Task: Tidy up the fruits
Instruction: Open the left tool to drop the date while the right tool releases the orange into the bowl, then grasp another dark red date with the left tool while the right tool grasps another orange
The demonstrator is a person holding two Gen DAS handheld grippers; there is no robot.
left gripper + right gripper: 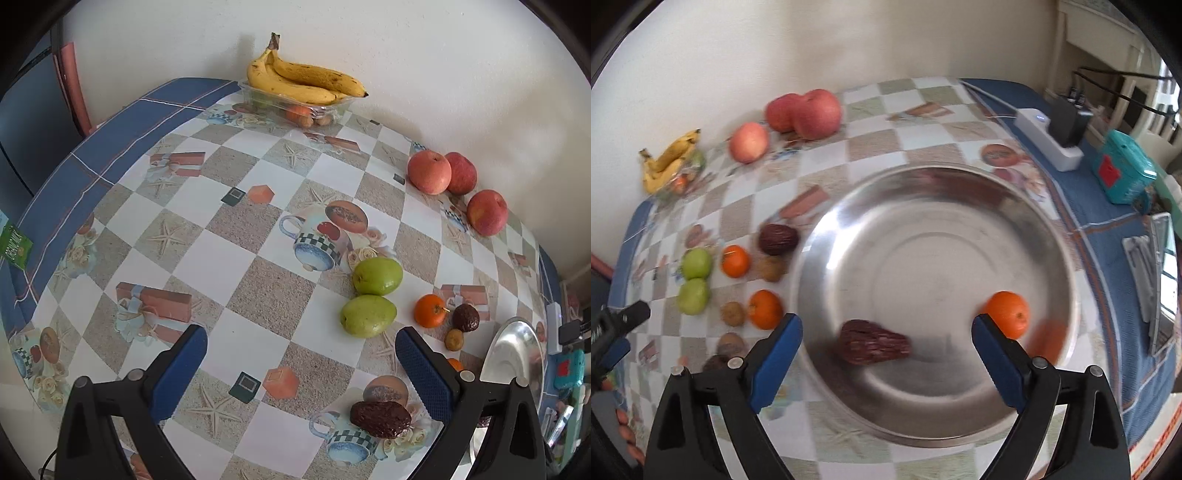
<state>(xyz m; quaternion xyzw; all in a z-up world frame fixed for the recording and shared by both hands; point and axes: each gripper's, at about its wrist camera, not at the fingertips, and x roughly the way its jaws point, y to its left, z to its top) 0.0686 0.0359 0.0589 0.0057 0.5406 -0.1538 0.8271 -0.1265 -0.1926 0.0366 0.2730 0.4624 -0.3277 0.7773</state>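
- Left wrist view: left gripper (301,360) spread wide, empty, above the desk (229,229). Two green fruits (373,295) lie beyond its fingertips; three apples (456,188) sit near the wall; bananas (303,79) rest on a clear tray.
- Right wrist view: right gripper (886,343) spread wide, empty, over the steel bowl (938,206), which holds an orange (1008,314) and a dark wrinkled fruit (873,343).

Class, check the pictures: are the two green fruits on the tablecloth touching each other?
Touching. The left wrist view shows the upper green fruit resting against the lower green fruit, no tablecloth visible between them.
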